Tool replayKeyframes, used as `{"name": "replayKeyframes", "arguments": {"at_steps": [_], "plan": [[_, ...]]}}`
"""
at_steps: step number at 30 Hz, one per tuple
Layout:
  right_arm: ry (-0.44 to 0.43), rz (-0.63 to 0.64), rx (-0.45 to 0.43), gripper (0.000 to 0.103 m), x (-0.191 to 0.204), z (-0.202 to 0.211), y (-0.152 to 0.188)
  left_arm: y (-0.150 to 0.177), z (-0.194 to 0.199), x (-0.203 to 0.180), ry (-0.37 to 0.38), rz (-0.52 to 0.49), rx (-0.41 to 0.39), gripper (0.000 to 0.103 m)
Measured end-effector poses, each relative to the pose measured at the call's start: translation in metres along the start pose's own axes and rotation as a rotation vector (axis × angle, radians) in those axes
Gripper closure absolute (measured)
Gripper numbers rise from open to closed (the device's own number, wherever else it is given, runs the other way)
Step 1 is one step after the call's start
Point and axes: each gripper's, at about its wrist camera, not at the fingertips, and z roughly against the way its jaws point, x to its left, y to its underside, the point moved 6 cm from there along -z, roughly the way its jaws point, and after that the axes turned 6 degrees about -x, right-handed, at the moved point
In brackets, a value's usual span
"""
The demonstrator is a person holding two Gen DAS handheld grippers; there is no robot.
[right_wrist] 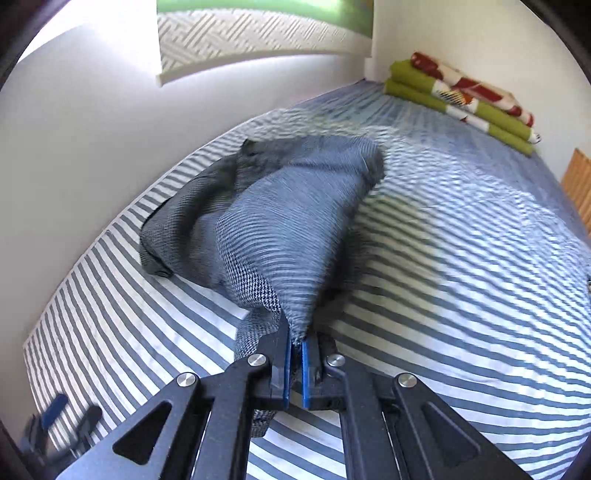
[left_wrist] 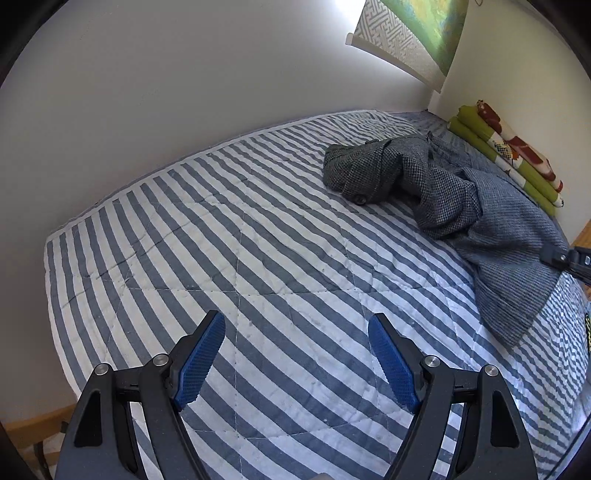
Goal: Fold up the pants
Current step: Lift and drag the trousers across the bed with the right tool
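We hold the right gripper (right_wrist: 294,345) clamped on an edge of the grey houndstooth pants (right_wrist: 280,221), its blue pads (right_wrist: 284,369) pinching the cloth at lower centre of the right wrist view. The pants lie crumpled on the striped quilt (right_wrist: 461,295), stretching toward the upper left. Our left gripper (left_wrist: 295,354) hovers wide apart and empty over bare quilt (left_wrist: 258,240); there the pants (left_wrist: 424,177) sit at upper right, near the folded green blanket (left_wrist: 509,158).

Striped quilt (left_wrist: 258,240), folded green blanket (right_wrist: 461,99) by wall, patterned hanging (right_wrist: 240,33)
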Motion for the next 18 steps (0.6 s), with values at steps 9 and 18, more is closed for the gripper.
{"name": "replayKeyframes", "arguments": {"at_steps": [9, 18], "plan": [[0.017, -0.092, -0.014, 0.1, -0.067, 0.054, 0.017, 0.005, 0.0, -0.02, 0.022, -0.044, 0.004, 0.02], [-0.006, -0.15, -0.045, 0.1, -0.116, 0.144, 0.069, 0.015, 0.013, -0.051, 0.078, -0.131, -0.007, 0.02]]}}
